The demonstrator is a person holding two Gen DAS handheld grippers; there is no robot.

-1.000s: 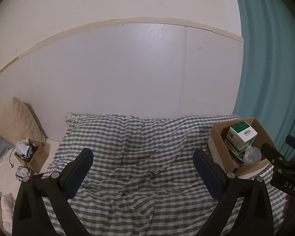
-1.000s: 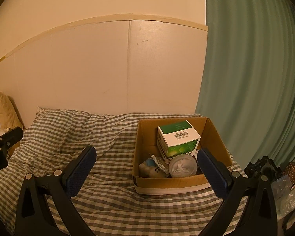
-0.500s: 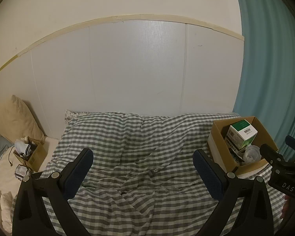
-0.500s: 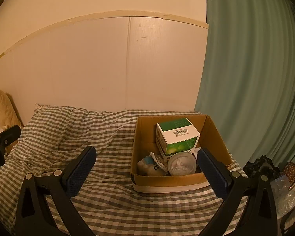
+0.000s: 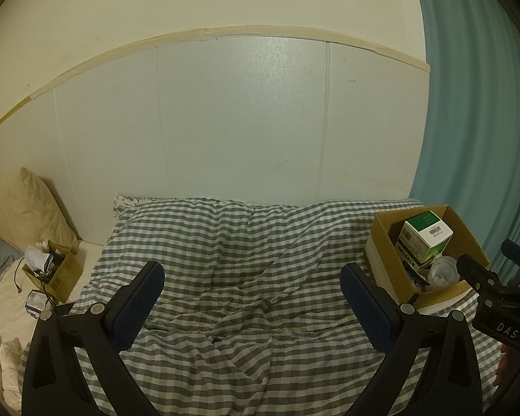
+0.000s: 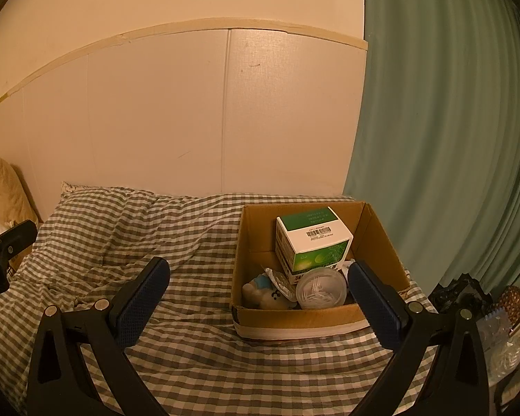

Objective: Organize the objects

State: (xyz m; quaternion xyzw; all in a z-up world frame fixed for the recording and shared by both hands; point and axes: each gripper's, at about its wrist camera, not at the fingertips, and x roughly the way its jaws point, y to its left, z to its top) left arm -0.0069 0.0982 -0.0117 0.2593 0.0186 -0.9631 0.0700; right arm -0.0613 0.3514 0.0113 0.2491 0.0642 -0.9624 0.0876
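Note:
A cardboard box [image 6: 381, 239] sits on the checked bedspread [image 6: 128, 235] at the right side of the bed. It holds a green-and-white carton [image 6: 312, 242], a clear round lidded tub [image 6: 320, 289], a small white-and-blue soft toy [image 6: 263, 293] and a foil packet [image 6: 279, 279]. The box also shows in the left wrist view [image 5: 384, 242]. My right gripper [image 6: 258, 284] is open and empty, held just in front of the box. My left gripper [image 5: 251, 289] is open and empty over the middle of the bedspread [image 5: 242, 242].
A smaller cardboard box [image 5: 60, 272] with cables and white items stands at the bed's left, beside a beige pillow [image 5: 27, 208]. A teal curtain [image 6: 450, 138] hangs on the right. Cluttered items [image 6: 475, 298] lie right of the bed. A white panelled wall [image 5: 242, 121] stands behind.
Both grippers have drawn back and tilted up slightly, so the bed and box sit lower in view. Both stay open and empty.

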